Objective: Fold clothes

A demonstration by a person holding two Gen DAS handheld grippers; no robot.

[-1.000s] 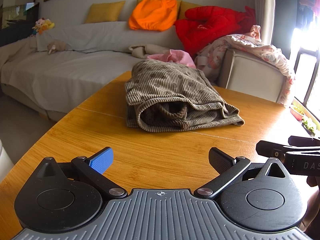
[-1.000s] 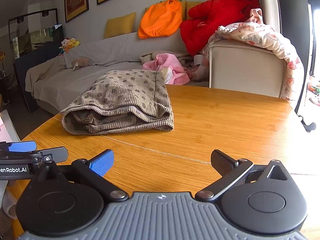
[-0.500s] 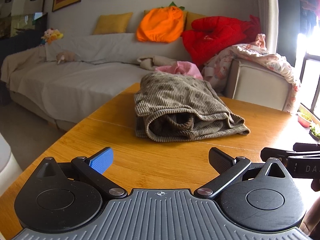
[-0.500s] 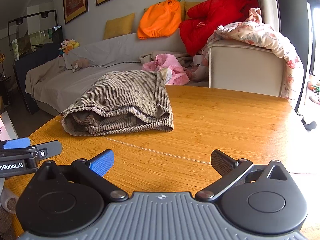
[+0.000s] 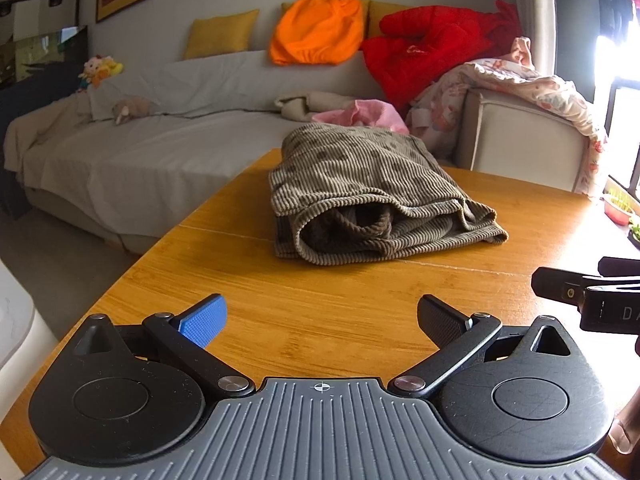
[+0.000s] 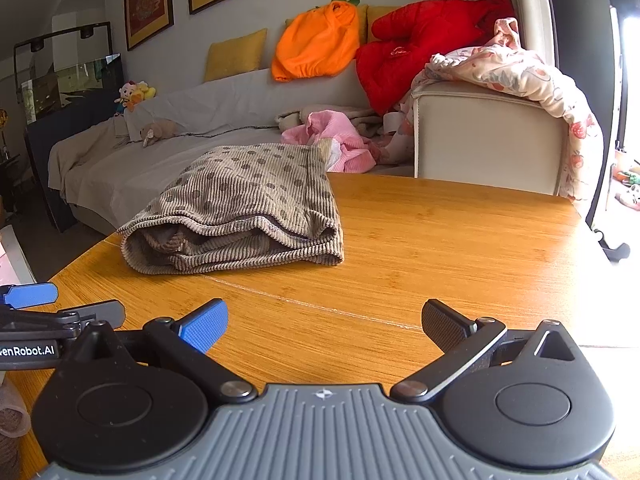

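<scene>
On the wooden tabletop (image 5: 360,320) sits a folded brown corduroy garment w/ dark dots (image 5: 360,200), near the far edge by the sofa. It lies flat in a thick bundle, and its rolled open end faces the cameras. From the right wrist view the same garment (image 6: 248,208) is off to the left side.

Left hand-held gripper (image 5: 320,316) hovers low over the tabletop w/ both fingers spread wide, nothing between them. Right hand-held gripper (image 6: 324,320) is the same: fingers apart, nothing held. Both are well apart from the garment.

Behind the tabletop is a grey sofa (image 5: 140,152) w/ yellow cushions, an orange pumpkin-shaped thing (image 5: 316,28), a red jacket (image 5: 432,48) & a pink cloth (image 6: 332,140). A flowery blanket (image 6: 520,76) hangs over the sofa arm.
</scene>
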